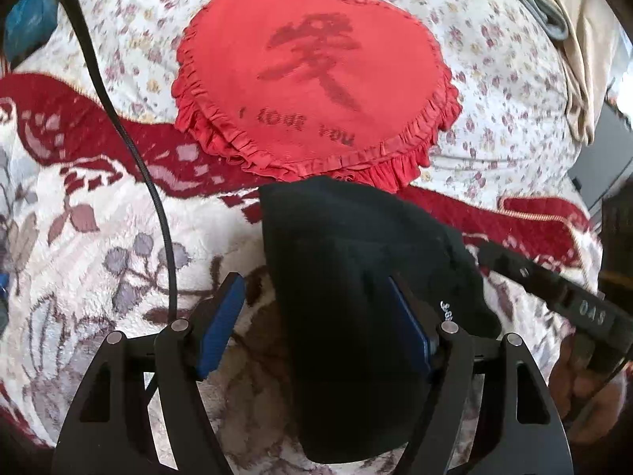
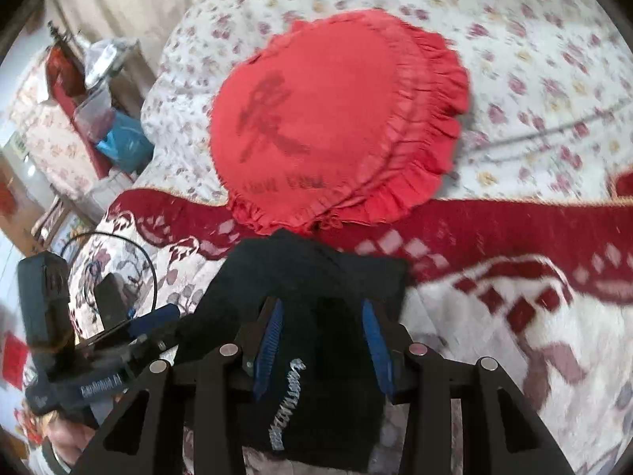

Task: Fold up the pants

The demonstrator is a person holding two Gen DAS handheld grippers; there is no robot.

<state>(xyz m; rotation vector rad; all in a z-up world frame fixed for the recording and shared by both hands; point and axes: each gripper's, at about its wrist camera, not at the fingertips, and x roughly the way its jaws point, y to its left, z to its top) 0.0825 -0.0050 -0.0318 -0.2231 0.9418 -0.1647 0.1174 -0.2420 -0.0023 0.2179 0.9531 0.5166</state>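
Right wrist: blanket (image 2: 494, 316), heart cushion (image 2: 328, 118), cluttered shelf (image 2: 91, 91).

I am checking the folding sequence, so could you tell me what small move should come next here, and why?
Probably draw both grippers back from the black pants. The left gripper and right gripper both stand open around the compact bundle, which lies on the blanket just short of the red cushion, so the fold looks finished.

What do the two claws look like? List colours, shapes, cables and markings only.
Both are black frames with triangular cut-outs and round silver pivot pins. Left claw: ribbed blue pads, a black cable trailing off. Right claw: matching blue pads. White lettering marks both bodies, mostly illegible.
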